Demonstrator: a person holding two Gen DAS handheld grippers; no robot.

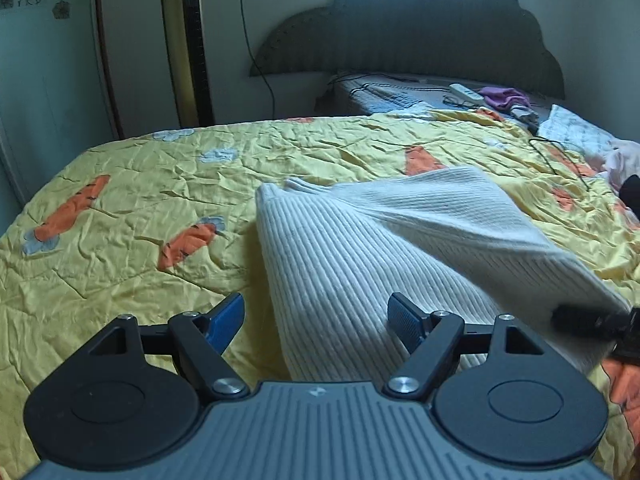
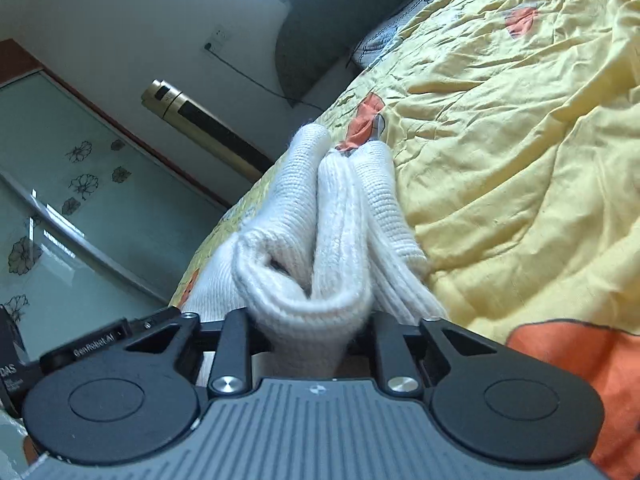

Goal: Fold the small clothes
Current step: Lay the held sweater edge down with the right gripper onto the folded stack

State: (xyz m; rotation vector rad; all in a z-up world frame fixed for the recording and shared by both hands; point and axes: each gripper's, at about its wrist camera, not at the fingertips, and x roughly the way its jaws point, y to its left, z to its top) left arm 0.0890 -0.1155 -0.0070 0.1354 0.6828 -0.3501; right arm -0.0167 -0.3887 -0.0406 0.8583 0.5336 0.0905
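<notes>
Garment: white ribbed knit garment (image 1: 360,248), lying partly folded on the bed's yellow quilt (image 1: 140,184) with its carrot print.
Long axis, left wrist view: from lower centre of the frame up toward the upper left, ending in a rounded fold just above mid-frame; ribs follow this line.
Upper layer: a second flap lifted over the first, slanting from centre frame down to the lower right edge.
Left tongs (image 1: 316,320): released, blue pads spread wide; left pad over bare quilt, right pad over the knit; nothing pinched between them.
Garment relative to left tongs: its left edge passes between the two fingers, the bulk lying ahead and to the right.
Right tongs (image 2: 312,328): clenched on a bunched, doubled hem of the garment (image 2: 320,264); pads hidden behind the cloth.
Garment relative to right tongs: thick folds rise from between the fingers toward upper centre of the frame, ending in three rounded ridges.
Right tongs, left wrist view: dark tip (image 1: 592,320) at the lower right edge, at the flap's corner.
Background: gold tower fan (image 1: 186,40) at upper left; dark headboard (image 1: 420,28) at top centre.
</notes>
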